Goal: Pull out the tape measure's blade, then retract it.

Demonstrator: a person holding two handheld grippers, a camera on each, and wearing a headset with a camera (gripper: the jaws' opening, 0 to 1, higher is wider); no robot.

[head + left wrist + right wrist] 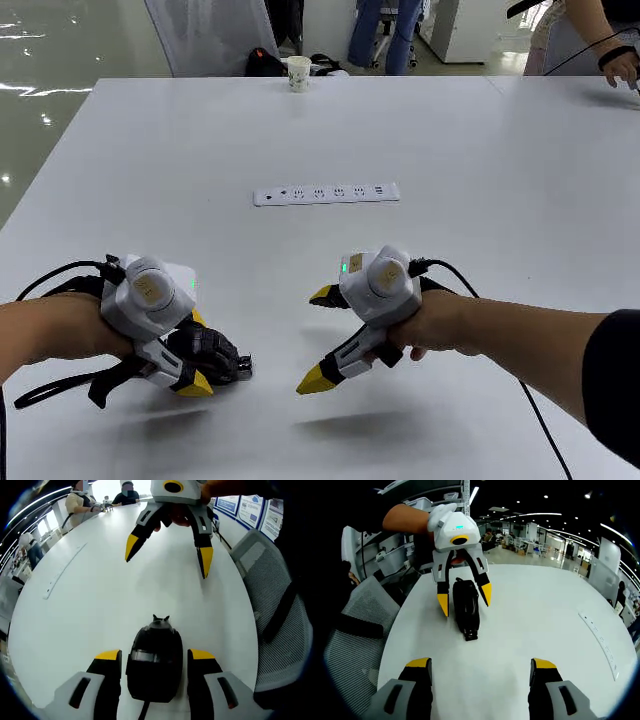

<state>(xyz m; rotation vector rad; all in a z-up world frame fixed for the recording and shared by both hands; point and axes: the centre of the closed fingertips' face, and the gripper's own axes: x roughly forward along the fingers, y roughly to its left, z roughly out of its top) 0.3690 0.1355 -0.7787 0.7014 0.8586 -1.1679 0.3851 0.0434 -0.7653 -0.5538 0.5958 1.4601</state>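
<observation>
Tape measure [154, 662] lies low on our white bench [450, 150], the biggest thing before us. We see a white power strip [326, 193] lying mid-bench. Our right claw [317, 338] is spread wide and empty, facing our left claw [464, 600], which grips the black tape measure's sides. A paper cup [298, 72] stands at the far edge.

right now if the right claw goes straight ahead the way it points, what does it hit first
Most likely the tape measure, its blade tip facing the right claw, sitting between the jaws of the left claw. Bare table before that; depth is hard to judge.
</observation>
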